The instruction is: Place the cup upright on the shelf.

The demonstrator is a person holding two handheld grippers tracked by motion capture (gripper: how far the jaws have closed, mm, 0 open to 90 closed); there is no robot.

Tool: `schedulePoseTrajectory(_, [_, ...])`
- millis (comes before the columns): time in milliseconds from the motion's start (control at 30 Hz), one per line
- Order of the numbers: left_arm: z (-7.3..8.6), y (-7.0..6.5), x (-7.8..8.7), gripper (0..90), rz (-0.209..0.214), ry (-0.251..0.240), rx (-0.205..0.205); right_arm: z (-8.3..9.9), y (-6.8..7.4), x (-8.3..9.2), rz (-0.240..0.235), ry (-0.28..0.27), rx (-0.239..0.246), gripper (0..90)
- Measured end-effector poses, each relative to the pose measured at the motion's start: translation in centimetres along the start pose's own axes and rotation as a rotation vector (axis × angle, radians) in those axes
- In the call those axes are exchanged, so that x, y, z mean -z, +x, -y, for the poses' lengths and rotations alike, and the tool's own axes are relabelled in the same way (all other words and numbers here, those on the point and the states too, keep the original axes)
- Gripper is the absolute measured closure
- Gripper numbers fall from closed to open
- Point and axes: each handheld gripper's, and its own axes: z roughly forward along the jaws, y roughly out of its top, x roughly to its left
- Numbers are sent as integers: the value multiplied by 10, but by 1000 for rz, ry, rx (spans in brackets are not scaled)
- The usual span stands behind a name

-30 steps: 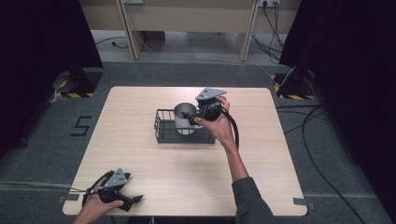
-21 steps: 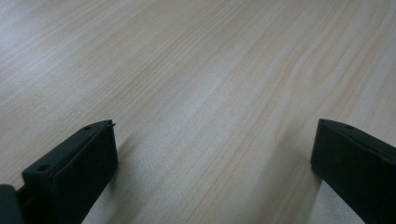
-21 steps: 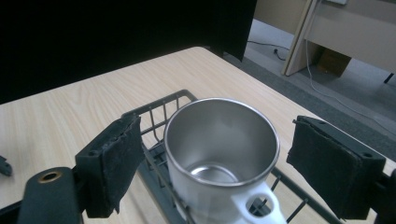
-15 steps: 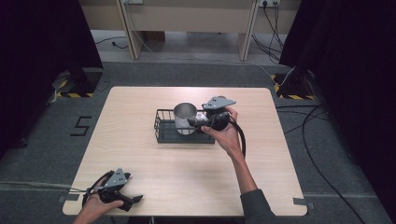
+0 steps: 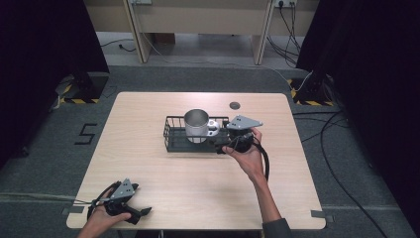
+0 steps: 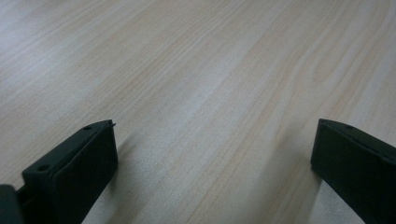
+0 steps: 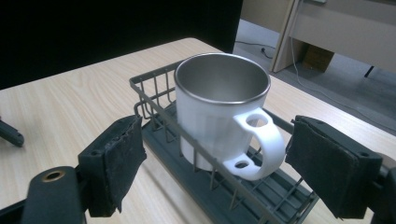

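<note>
A white mug (image 5: 196,124) with a steel inside stands upright in a black wire rack (image 5: 173,144) at mid-table. Its handle (image 7: 259,144) points toward my right gripper (image 5: 219,143), which is held low at the rack's right end. In the right gripper view the mug (image 7: 219,107) is close ahead. The right gripper (image 7: 217,140) has just been closing its jaws, and the handle lies between them with a gap on each side. My left gripper (image 5: 143,213) rests at the table's near left corner. Its jaws (image 6: 212,158) stand wide apart over bare wood.
The wooden table (image 5: 297,198) has a small round grommet (image 5: 234,105) behind the rack. The rack's wire wall (image 7: 149,84) rises between my right gripper and the mug's base. Cables trail on the carpet to the right (image 5: 341,148).
My right gripper has moved right and down, from above the mug to a low spot at the rack's right end. The left gripper has stayed put.
</note>
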Motion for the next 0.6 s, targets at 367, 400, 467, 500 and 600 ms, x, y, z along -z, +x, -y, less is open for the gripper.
schedulePoseTrajectory(367, [0,0,0,0,0,3,-2,22,14,18,-3,-17,-21,187])
schedulePoseTrajectory(400, [0,0,0,0,0,3,-2,25,15,20,-2,-16,-23,188])
schedulePoseTrajectory(467, [0,0,0,0,0,3,-2,29,16,23,6,-19,-26,189])
schedulePoseTrajectory(500, [0,0,0,0,-1,3,-2,32,17,25,8,-20,-30,189])
schedulePoseTrajectory(600, [0,0,0,0,-1,3,-2,38,19,29,5,-24,-42,191])
